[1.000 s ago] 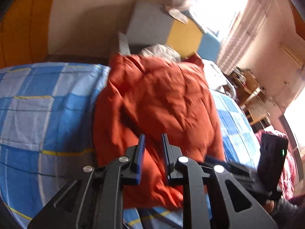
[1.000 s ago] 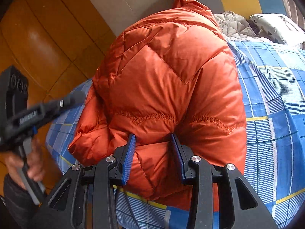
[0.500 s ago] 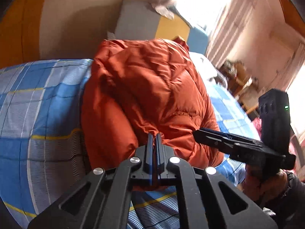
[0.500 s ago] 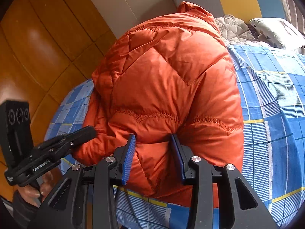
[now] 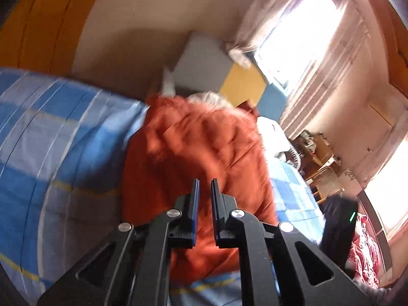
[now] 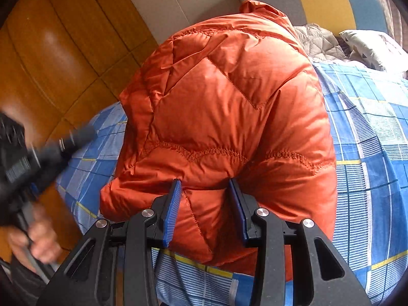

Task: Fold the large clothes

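Blue checked bedspread (image 6: 369,132) under folded orange puffer jacket (image 6: 229,107), right tongs (image 6: 206,191) agape

I see a bed covered in a blue, white and yellow checked sheet (image 6: 369,132), with a padded headboard of grey, yellow and blue panels (image 5: 242,84) against a plain cream wall (image 5: 142,20). Glossy orange-brown wooden floor (image 6: 51,51) runs beside the bed. Bright daylight floods through a window with sheer pale curtains (image 5: 306,40). A patterned white pillow (image 6: 372,48) lies by a grey quilted blanket (image 6: 318,40)
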### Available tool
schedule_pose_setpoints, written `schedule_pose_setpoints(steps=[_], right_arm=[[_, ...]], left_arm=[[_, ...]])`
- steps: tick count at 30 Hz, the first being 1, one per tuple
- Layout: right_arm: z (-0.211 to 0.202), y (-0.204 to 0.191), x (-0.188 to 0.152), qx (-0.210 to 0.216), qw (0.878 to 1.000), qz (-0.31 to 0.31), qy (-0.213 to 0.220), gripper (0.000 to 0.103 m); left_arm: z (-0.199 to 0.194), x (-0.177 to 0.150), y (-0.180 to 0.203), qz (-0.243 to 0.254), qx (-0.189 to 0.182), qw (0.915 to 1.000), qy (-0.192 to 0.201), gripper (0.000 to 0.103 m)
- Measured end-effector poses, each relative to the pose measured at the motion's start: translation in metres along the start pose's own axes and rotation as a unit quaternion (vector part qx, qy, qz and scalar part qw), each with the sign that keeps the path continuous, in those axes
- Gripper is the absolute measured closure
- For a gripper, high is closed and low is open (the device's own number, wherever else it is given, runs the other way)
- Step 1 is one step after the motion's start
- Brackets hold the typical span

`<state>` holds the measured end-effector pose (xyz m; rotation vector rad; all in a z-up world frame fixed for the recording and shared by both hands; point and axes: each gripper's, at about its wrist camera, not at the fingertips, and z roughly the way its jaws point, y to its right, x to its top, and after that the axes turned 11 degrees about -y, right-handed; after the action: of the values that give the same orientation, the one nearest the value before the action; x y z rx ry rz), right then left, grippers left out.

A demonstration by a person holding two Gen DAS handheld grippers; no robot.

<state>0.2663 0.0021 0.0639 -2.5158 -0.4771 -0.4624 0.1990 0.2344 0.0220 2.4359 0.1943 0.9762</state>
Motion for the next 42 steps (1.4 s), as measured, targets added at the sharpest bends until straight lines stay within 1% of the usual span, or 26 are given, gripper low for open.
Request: schedule_pose_setpoints(steps=[2, 5, 6, 8, 9, 11, 13, 17, 18, 25, 29, 36, 38, 41, 42], right_arm=[[0.001, -0.006, -0.002, -0.005, 1.0, -0.005, 0.0, 0.064], [0.003, -0.015, -0.004, -0.011, 1.0, -0.021, -0.003, 0.064], [0.003, -0.016, -0.004, -0.012, 1.0, -0.025, -0.003, 0.064], [0.001, -0.017, -0.004, -0.01, 0.999, -0.034, -0.003, 0.064], [-0.001, -0.015, -0.004, -0.004, 0.999, -0.034, -0.005, 0.064], [-0.008, -0.013, -0.002, 0.013, 1.0, -0.028, -0.003, 0.064], [-0.016, -0.01, 0.0, 0.016, 1.0, -0.022, 0.008, 0.064], [-0.034, -0.007, 0.009, -0.01, 0.999, -0.006, 0.042, 0.064], [-0.037, -0.006, 0.012, -0.031, 0.998, 0.001, 0.051, 0.064], [-0.034, -0.002, 0.041, -0.093, 0.993, 0.033, 0.067, 0.064], [-0.027, -0.002, 0.061, -0.119, 0.989, 0.032, 0.077, 0.064], [-0.01, 0.005, 0.103, -0.146, 0.985, 0.022, 0.087, 0.064], [-0.003, 0.002, 0.108, -0.151, 0.985, 0.016, 0.086, 0.064], [0.006, -0.003, 0.106, -0.164, 0.983, 0.007, 0.082, 0.064], [0.01, -0.003, 0.106, -0.169, 0.982, 0.004, 0.082, 0.062]], left_arm=[[0.013, 0.016, 0.014, 0.013, 0.017, 0.9998, 0.001, 0.095], [0.044, 0.035, 0.018, 0.003, 0.045, 0.9988, -0.02, 0.091], [0.053, 0.038, 0.017, 0.001, 0.065, 0.9976, -0.024, 0.092], [0.071, 0.041, 0.01, -0.007, 0.086, 0.9955, -0.04, 0.093], [0.078, 0.041, 0.006, -0.007, 0.099, 0.994, -0.047, 0.1], [0.085, 0.041, -0.001, -0.01, 0.107, 0.9927, -0.056, 0.1], [0.091, 0.038, -0.006, -0.007, 0.118, 0.9911, -0.062, 0.1], [0.096, 0.033, -0.009, 0.003, 0.125, 0.99, -0.065, 0.1], [0.097, 0.033, -0.01, 0.005, 0.127, 0.9897, -0.065, 0.101], [0.098, 0.031, -0.007, 0.022, 0.135, 0.9885, -0.065, 0.101], [0.099, 0.031, -0.01, 0.025, 0.135, 0.9884, -0.065, 0.101], [0.103, 0.027, -0.023, 0.016, 0.129, 0.9893, -0.066, 0.101], [0.104, 0.026, -0.022, 0.02, 0.133, 0.9887, -0.066, 0.101], [0.106, 0.025, -0.024, 0.018, 0.135, 0.9885, -0.066, 0.101], [0.107, 0.024, -0.024, 0.017, 0.136, 0.9884, -0.066, 0.101]])
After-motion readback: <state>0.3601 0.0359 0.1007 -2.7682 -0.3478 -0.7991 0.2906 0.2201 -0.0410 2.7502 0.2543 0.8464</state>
